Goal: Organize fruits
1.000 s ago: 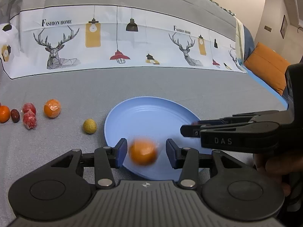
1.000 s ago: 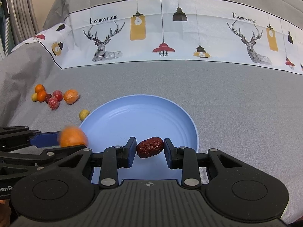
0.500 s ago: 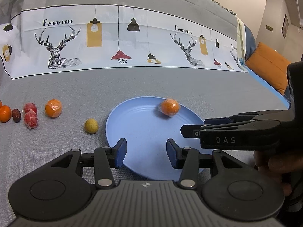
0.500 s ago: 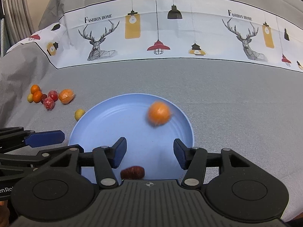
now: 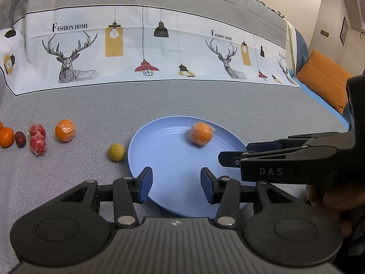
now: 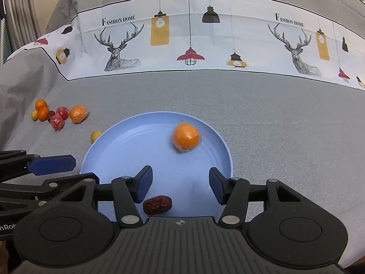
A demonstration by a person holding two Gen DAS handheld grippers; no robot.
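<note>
A blue plate point(image 5: 159, 141) point(image 6: 127, 146) lies on the grey cloth. A wrapped orange point(image 5: 201, 133) point(image 6: 186, 137) sits on its far right part, slightly blurred. A red date point(image 6: 157, 205) lies at the plate's near edge, just below my right gripper point(image 6: 180, 184), which is open and empty. My left gripper point(image 5: 175, 185) is open and empty over the plate's near left rim. Left of the plate lie a yellow-green fruit point(image 5: 116, 152) point(image 6: 95, 136), another wrapped orange point(image 5: 65, 130) point(image 6: 78, 113), red wrapped fruits point(image 5: 37, 141) point(image 6: 58, 118), a dark date point(image 5: 20, 138) and small oranges point(image 5: 6, 137) point(image 6: 42, 113).
A white printed cloth band point(image 5: 146, 45) point(image 6: 205, 34) runs across the back. An orange cushion point(image 5: 324, 80) sits at the far right. The right gripper's body point(image 5: 296, 159) crosses the left wrist view; the left gripper's finger point(image 6: 50, 164) shows at left in the right wrist view.
Both grippers opened: the left let go of the wrapped orange, which rolled to the plate's far right; the right let go of the red date, which dropped onto the plate's near edge.
</note>
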